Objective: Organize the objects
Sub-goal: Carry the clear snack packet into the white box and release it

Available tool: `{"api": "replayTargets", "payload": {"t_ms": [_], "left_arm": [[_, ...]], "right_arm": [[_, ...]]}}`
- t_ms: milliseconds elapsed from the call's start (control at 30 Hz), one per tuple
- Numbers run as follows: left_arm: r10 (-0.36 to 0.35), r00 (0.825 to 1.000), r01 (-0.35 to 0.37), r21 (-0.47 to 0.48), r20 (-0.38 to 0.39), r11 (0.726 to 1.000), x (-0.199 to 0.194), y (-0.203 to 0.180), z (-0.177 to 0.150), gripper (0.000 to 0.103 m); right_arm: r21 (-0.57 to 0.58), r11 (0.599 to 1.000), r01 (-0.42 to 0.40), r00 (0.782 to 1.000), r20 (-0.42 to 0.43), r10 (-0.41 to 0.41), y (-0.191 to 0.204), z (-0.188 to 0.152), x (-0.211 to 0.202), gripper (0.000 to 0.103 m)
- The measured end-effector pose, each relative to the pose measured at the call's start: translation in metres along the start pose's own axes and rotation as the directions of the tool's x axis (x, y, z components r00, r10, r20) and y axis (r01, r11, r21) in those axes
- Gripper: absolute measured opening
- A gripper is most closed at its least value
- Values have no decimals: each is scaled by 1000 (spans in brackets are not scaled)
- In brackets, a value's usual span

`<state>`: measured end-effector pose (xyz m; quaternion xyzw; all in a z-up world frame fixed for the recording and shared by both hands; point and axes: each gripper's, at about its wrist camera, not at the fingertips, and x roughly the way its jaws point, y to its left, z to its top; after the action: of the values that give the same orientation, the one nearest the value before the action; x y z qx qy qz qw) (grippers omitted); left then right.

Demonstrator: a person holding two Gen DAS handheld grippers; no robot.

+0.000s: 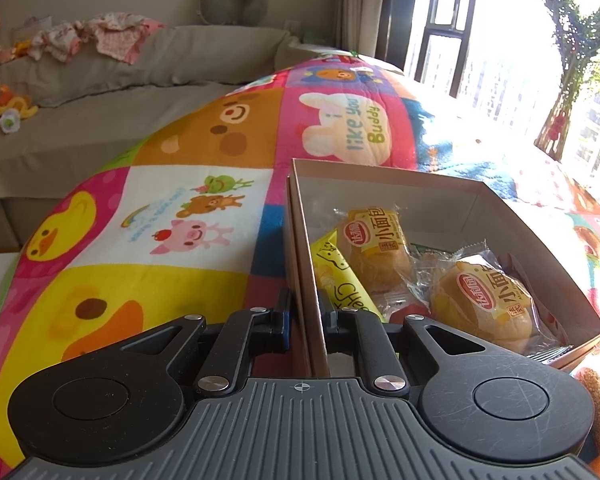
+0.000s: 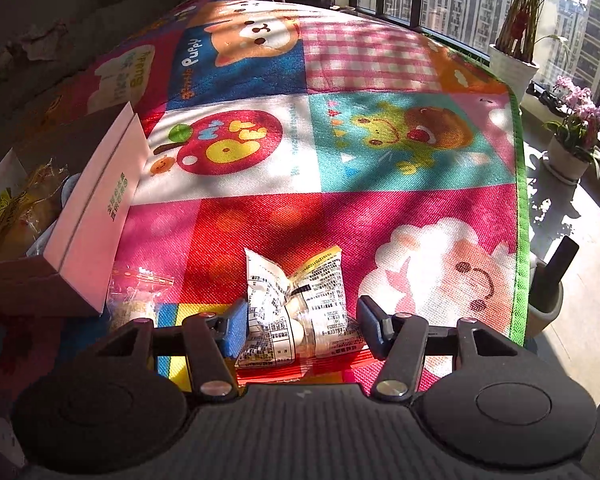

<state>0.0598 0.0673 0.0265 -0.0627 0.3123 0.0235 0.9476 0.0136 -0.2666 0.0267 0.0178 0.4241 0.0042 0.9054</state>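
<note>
A brown cardboard box (image 1: 384,170) sits on the cartoon play mat (image 1: 180,208), holding two yellow bun packets (image 1: 374,248) (image 1: 484,304) and a yellow cheese-stick packet (image 1: 340,276). My left gripper (image 1: 305,312) is shut on the box's near left wall, one finger outside and one inside. In the right wrist view a white printed snack packet (image 2: 296,304) lies on the mat between the fingers of my right gripper (image 2: 303,312). The blue left pad (image 2: 236,320) is at the packet's edge, and a small gap shows at the right finger. The box (image 2: 100,216) stands to the left.
A clear wrapped snack (image 2: 140,292) lies beside the box's near corner. A grey sofa (image 1: 140,64) with clothes and toys is behind the mat. Potted plants (image 2: 572,144) and a window line the mat's right side. The mat's green edge (image 2: 520,240) meets bare floor.
</note>
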Motion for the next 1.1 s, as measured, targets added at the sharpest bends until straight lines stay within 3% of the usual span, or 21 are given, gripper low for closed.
{"api": "replayTargets", "payload": {"t_ms": [233,533,700,1100], "left_arm": [[6,1000,-6,14,10,1000,0,-2,-2,14],[9,1000,-10,23,16,1000,0,-3,-3,14],[2,1000,-2,19,16,1000,0,-2,-3,14],[-12,1000,12,8,13,1000,-1,2,-2,15]], "right_arm": [[-75,989,-127,992,13,128,46,-20,-57,57],[-134,961,-240,970,13,244,94,-24,-73,57],[-192,945,-264,958,64,280,118,10,-75,57],[-202,961,-187,949,215,230,161,125,-26,57]]}}
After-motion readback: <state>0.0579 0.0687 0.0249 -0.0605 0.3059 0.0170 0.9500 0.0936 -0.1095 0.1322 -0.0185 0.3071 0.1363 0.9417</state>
